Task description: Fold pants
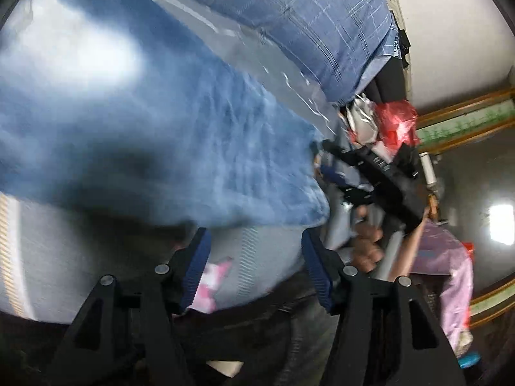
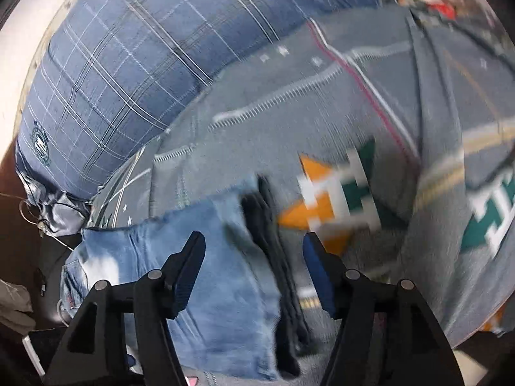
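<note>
The pants are light blue jeans, blurred and close in the left wrist view, lying on a grey patterned bedspread. My left gripper is open and empty, its fingertips just below the jeans' near edge. In the right wrist view the jeans lie folded under and between the fingers of my right gripper, which is open and empty above them. A dark garment lies along the jeans' right edge. My right gripper and the hand holding it also show in the left wrist view.
A blue plaid pillow lies at the back of the bed against a white wall. The grey bedspread has orange, green and white patterns. Red and white bags pile beside the pillow. Pink cloth hangs at right.
</note>
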{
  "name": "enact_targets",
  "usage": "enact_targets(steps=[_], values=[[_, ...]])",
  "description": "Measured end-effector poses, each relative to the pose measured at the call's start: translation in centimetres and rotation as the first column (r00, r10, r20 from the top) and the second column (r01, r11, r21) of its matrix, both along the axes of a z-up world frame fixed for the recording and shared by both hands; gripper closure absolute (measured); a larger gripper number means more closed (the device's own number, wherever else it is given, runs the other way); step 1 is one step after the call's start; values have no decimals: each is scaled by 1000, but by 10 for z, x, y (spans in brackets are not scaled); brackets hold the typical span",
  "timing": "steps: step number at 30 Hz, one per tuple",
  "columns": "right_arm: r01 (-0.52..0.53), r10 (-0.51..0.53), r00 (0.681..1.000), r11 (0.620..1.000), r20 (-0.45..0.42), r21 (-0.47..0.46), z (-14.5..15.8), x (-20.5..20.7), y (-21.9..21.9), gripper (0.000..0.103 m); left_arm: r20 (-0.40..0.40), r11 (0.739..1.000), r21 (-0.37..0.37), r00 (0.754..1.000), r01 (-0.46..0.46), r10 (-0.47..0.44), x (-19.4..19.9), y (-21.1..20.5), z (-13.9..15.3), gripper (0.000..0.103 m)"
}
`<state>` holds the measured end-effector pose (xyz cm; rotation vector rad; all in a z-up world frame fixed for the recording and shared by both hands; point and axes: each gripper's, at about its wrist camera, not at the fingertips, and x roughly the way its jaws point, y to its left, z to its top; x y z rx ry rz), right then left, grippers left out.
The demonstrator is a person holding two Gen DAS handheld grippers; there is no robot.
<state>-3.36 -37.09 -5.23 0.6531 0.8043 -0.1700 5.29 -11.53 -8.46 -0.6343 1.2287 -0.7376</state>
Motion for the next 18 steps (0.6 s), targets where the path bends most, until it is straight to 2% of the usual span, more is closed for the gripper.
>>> enact_targets(steps=[1,3,5,6,8,11,14,16,18], values=[[29,-29,1000,999,5,15,-2,-9,-5,47,-10,1000,-12,1000,1,-1,-2,-8,-1,43],[73,-76,991,997,106,26,9,-25,-12,47,-35,999,-48,999,-4,2,-5,-23,-4,41],[83,-92,980,995,177,56,15,-42,-13,47,-94,994,-112,995,1,-12,-7,-43,-11,40],[79,-90,978,995,187,66,15,-44,-13,47,-143,987,-159,990,-9,-14,-7,-53,-18,40],[62,-79,975,994,207,87,13,-46,-15,47,-208,979,-202,978,-39,-4,-6,-69,-28,40],[46,-83,962,988,260,145,15,-48,-19,47,-301,975,-214,954,-55,-12,-2,-99,-47,40],[53,-89,958,989,273,138,14,-47,-13,47,-374,968,-232,927,-98,4,3,-112,-59,40],[53,-92,956,988,278,144,15,-46,-15,47,-394,964,-221,918,-146,49,12,-112,-63,40],[48,-91,955,987,282,156,15,-46,-17,47,-405,953,-240,911,-184,74,23,-109,-63,41]])
